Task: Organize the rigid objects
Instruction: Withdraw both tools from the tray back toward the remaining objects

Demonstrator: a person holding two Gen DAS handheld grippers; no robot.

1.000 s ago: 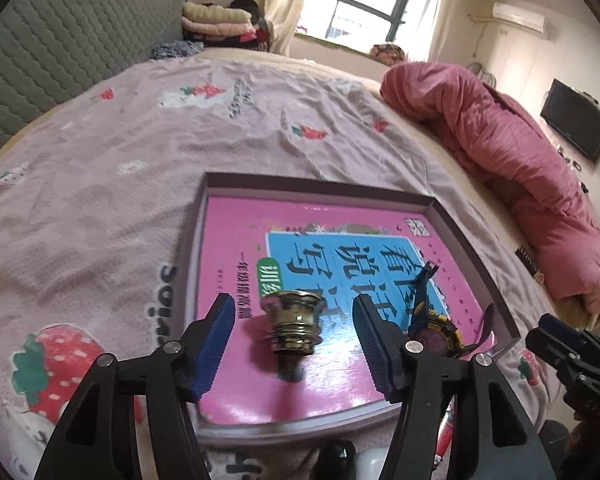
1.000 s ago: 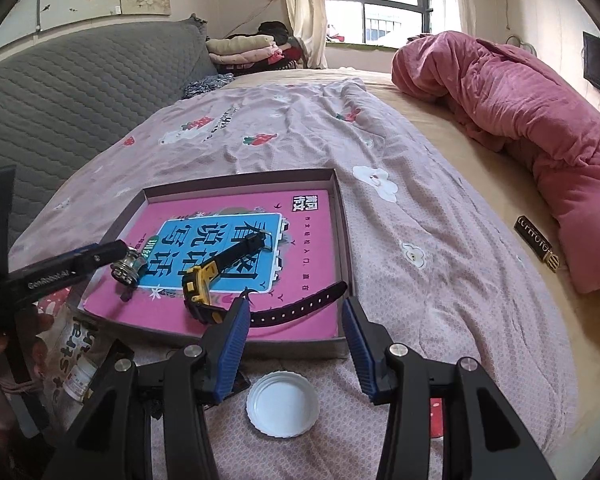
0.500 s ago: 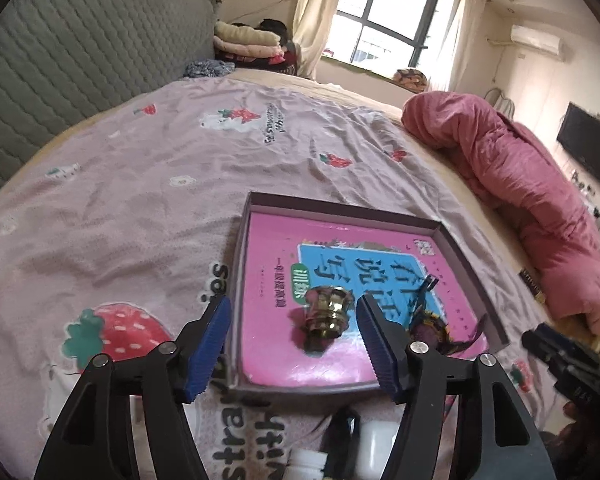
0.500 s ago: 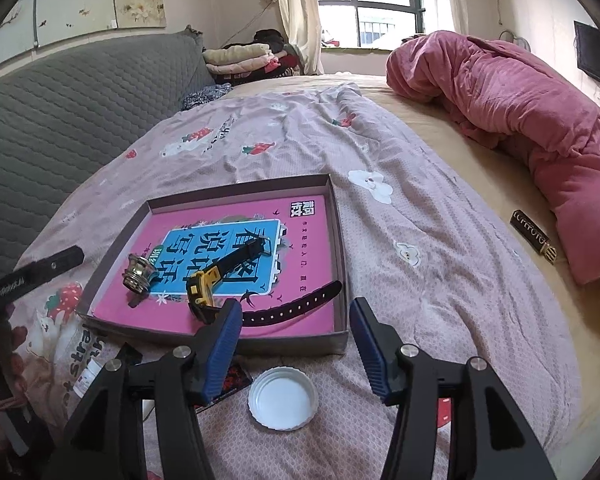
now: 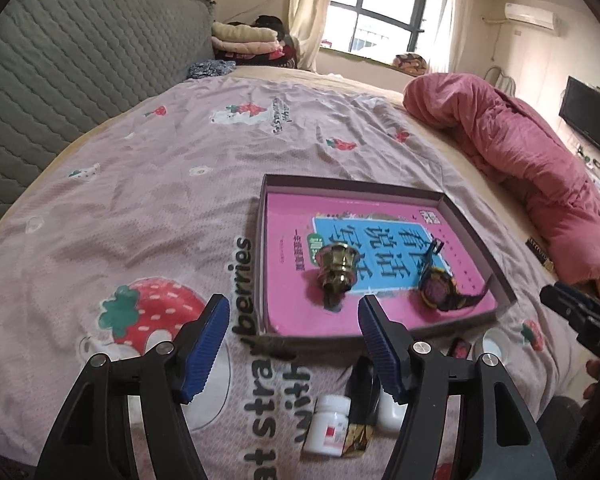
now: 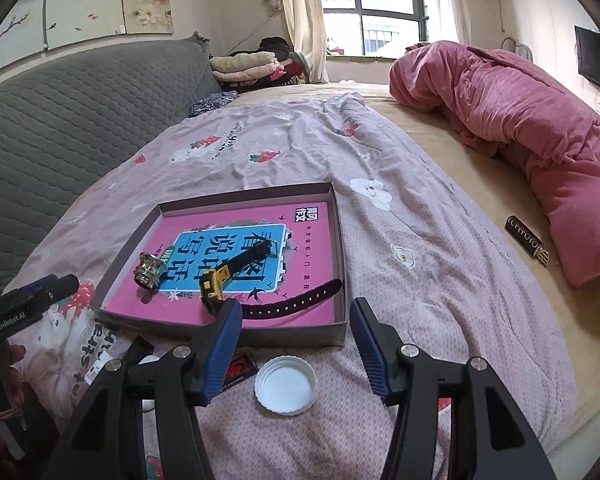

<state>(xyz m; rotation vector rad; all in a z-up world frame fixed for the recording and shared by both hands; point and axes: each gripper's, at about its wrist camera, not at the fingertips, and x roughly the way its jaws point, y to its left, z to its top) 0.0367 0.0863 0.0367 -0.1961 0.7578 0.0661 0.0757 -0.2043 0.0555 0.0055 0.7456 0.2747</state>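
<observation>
The left tongs' finger [image 5: 384,356] hides most of a white container [image 5: 390,414].

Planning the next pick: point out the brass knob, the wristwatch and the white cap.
brass knob [image 5: 337,270], left wrist view, on its ribbed body
wristwatch [image 5: 437,291], left wrist view, on its round face
white cap [image 6: 286,384], right wrist view, on its inner disc

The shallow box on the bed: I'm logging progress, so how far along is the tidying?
Done: the brass knob-like fitting and the black-strapped yellow wristwatch lie in the shallow cardboard box. In hand: nothing; the left claw and right claw are open and empty, jaws having just been opening. Left: the white plastic lid, white pill bottle and small black packet lie on the sheet.
</observation>
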